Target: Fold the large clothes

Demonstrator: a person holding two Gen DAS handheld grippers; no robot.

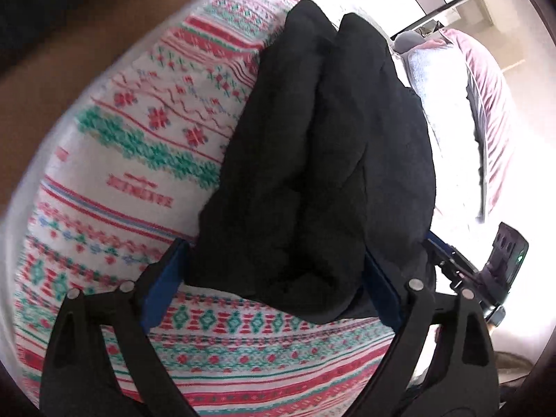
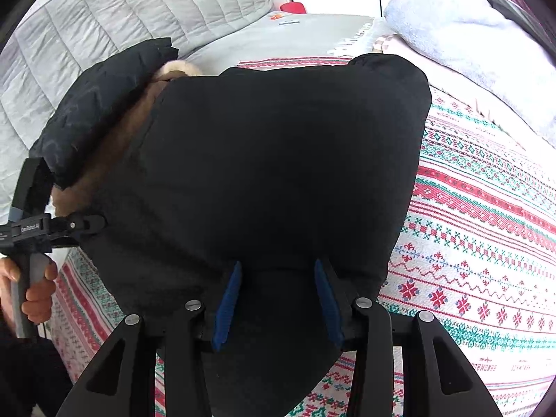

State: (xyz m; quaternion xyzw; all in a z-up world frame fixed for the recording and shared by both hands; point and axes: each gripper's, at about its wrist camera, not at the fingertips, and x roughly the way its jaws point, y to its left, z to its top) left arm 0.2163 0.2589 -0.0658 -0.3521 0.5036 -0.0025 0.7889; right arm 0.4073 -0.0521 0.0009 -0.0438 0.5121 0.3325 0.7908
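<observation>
A bulky black coat [image 2: 278, 180] lies on a bed whose patterned bedspread [image 2: 486, 236] carries red, green and white bands. The right tool [image 2: 278, 299] has its two blue fingers [image 2: 229, 305] on either side of the coat's near edge, with black fabric filling the space between them; the fingers stand moderately apart and are pressed against the thick cloth, so it appears clamped on the coat. From the right wrist view the coat spreads away from the tool as a broad folded slab, with a brown fur lining [image 2: 125, 128] showing at its far left under a quilted black flap.

The left tool [image 1: 278, 271] likewise straddles a thick bunch of the coat [image 1: 312, 160], its blue fingers [image 1: 163, 285] wide apart with the fabric bulging between them and touching both. In the right wrist view this tool [image 2: 74, 226] is seen from the side at the coat's left edge, held by the person's hand [image 2: 34, 295].

Beyond the coat lie a pale blue fluffy blanket [image 2: 462, 34] and a grey quilted cover [image 2: 121, 21]. No containers are in view.
</observation>
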